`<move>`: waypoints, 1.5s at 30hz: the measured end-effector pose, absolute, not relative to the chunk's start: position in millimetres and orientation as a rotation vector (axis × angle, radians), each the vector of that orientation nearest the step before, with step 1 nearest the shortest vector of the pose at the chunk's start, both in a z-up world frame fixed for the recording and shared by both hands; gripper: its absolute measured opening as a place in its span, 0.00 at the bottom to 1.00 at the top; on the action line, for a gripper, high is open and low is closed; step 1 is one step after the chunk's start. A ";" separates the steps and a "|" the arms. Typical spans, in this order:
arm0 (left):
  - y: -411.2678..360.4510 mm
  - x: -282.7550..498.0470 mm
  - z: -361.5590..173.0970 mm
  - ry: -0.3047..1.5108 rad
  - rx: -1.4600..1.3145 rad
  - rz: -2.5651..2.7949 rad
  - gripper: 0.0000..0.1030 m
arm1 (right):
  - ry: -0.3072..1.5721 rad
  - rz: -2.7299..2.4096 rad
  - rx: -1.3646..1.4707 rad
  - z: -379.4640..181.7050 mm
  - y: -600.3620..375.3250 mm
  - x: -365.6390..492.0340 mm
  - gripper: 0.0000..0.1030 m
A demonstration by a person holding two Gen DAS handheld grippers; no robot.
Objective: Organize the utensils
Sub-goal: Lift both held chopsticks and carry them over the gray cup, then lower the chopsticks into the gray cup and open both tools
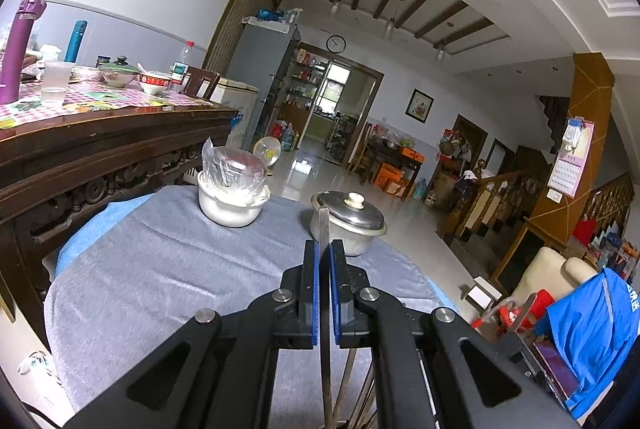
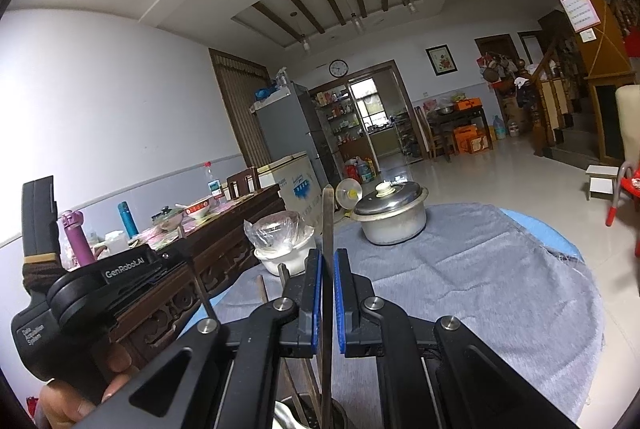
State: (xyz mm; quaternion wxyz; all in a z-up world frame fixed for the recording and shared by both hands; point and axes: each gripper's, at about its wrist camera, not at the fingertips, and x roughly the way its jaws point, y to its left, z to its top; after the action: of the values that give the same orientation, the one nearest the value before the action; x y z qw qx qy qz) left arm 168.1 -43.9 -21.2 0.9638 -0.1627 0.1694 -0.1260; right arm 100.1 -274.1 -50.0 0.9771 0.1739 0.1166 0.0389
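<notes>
While each gripper pinches one chopstick upright:
Left gripper [image 1: 324, 253]: closed on chopstick [image 1: 323, 225].
Right gripper [image 2: 328, 261]: closed on stick [image 2: 328, 221].
Pot [image 1: 347, 219]: table's [image 1: 160, 269] far edge.
Bowl [image 1: 232, 203]: far-left edge.

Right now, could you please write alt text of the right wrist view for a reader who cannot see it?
The right tool is shut on a thin upright metal utensil above a round table under grey cloth. On it stand a lidded steel pot and a white pot holding a plastic-wrapped bowl. At left, a hand holds the left tool's black handle.
</notes>
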 end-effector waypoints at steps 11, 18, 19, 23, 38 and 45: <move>-45.3 163.9 -26.4 0.358 -0.305 -0.264 0.05 | 0.265 0.081 0.348 -54.9 -272.1 100.4 0.07; -46.7 162.6 -31.2 0.382 -0.286 -0.268 0.05 | 0.290 0.091 0.341 -60.8 -268.6 100.7 0.07; -47.7 162.1 -32.1 0.385 -0.282 -0.268 0.06 | 0.295 0.094 0.341 -62.2 -268.1 100.8 0.07; -50.8 161.1 -34.9 0.400 -0.268 -0.272 0.06 | 0.312 0.099 0.342 -65.5 -266.9 101.4 0.07; -53.2 160.4 -40.1 0.445 -0.248 -0.274 0.06 | 0.351 0.137 0.340 -69.6 -258.7 99.7 0.07; -49.1 159.2 -42.5 0.479 -0.253 -0.280 0.06 | 0.359 0.155 0.339 -69.7 -257.3 95.9 0.07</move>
State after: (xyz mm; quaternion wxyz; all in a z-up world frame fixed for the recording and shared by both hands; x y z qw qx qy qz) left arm 159.2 -49.1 -42.5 0.9538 -0.1247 0.2359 -0.1378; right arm 95.9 -257.3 -69.7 0.9667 0.1676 0.1774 0.0766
